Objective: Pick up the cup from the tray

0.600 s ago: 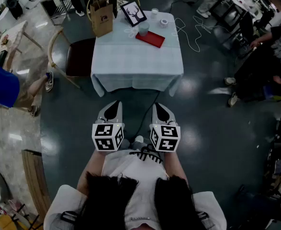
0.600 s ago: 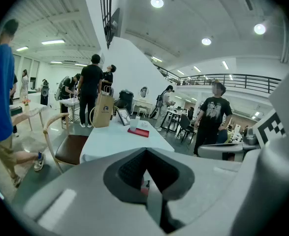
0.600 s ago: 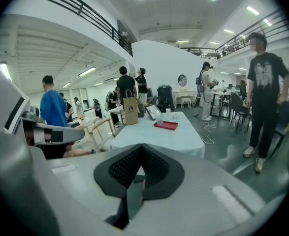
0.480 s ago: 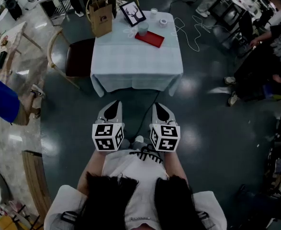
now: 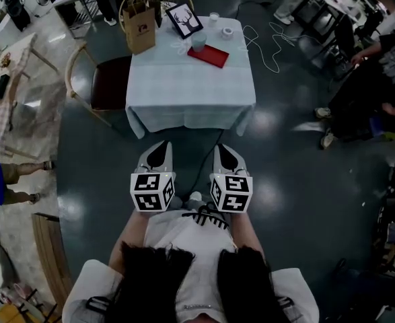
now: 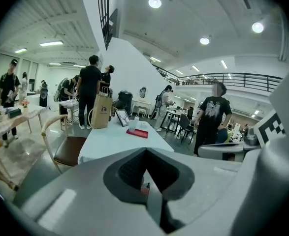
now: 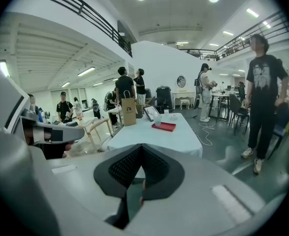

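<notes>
A pale cup [image 5: 198,41] stands at the edge of a red tray [image 5: 208,56] on the far part of a table [image 5: 190,86] covered with a light cloth. Both grippers are held close to my body, well short of the table. My left gripper [image 5: 158,147] and right gripper [image 5: 225,148] sit side by side over the dark floor, jaws together, holding nothing. The left gripper view shows the left gripper [image 6: 145,152] pointing at the distant cup [image 6: 133,123] and tray [image 6: 137,132]. The right gripper [image 7: 142,149] likewise faces the cup [image 7: 157,119] and tray [image 7: 164,126].
A brown paper bag [image 5: 140,27], a framed deer picture [image 5: 185,20] and two tape rolls [image 5: 227,31] share the table's far end. A wooden chair [image 5: 106,79] stands at its left. A white cable [image 5: 271,46] lies on the floor at right. People stand around.
The person in blue at the left edge has moved down and mostly out of view. Both grippers stay where they were.
</notes>
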The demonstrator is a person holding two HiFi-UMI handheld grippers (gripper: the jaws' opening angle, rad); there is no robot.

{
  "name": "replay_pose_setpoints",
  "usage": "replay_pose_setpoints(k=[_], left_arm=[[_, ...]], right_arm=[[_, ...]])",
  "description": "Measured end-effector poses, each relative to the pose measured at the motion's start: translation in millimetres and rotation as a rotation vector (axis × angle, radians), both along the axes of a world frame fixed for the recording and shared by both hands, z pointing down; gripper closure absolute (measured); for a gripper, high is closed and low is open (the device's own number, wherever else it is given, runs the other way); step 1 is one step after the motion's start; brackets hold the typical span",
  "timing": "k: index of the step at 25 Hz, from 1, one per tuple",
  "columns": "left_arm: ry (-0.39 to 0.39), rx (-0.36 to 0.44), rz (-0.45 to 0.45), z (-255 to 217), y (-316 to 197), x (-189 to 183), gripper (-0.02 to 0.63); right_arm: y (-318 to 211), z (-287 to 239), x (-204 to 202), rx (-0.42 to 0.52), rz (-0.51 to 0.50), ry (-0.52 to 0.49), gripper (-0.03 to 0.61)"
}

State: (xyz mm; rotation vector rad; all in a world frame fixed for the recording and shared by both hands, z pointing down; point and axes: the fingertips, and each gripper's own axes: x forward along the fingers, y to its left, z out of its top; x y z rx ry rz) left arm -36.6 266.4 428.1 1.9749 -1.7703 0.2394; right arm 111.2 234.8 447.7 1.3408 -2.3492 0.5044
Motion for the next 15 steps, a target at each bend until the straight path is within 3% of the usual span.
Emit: replay_pose_setpoints(k=[4, 7, 12, 15], left_arm=[[0.004, -0.003, 0.001, 1, -2, 7, 0.614], [0.003, -0.002, -0.001, 0, -5, 13, 0.614], [-0.001, 0.002, -0.012, 0, -5, 26, 0.614], [-0.006, 0.002, -0.022, 3, -4, 32, 0.614]], right_arm=[[-4, -1, 6, -0.012, 0.017, -0.062, 0.552], [-7, -4, 12, 0.016, 0.006, -0.048, 0.551], [-7, -12, 13, 0.048, -0.065, -0.08, 0.484], [-8, -7, 17, 0.045, -0.076, -0.066, 0.479]])
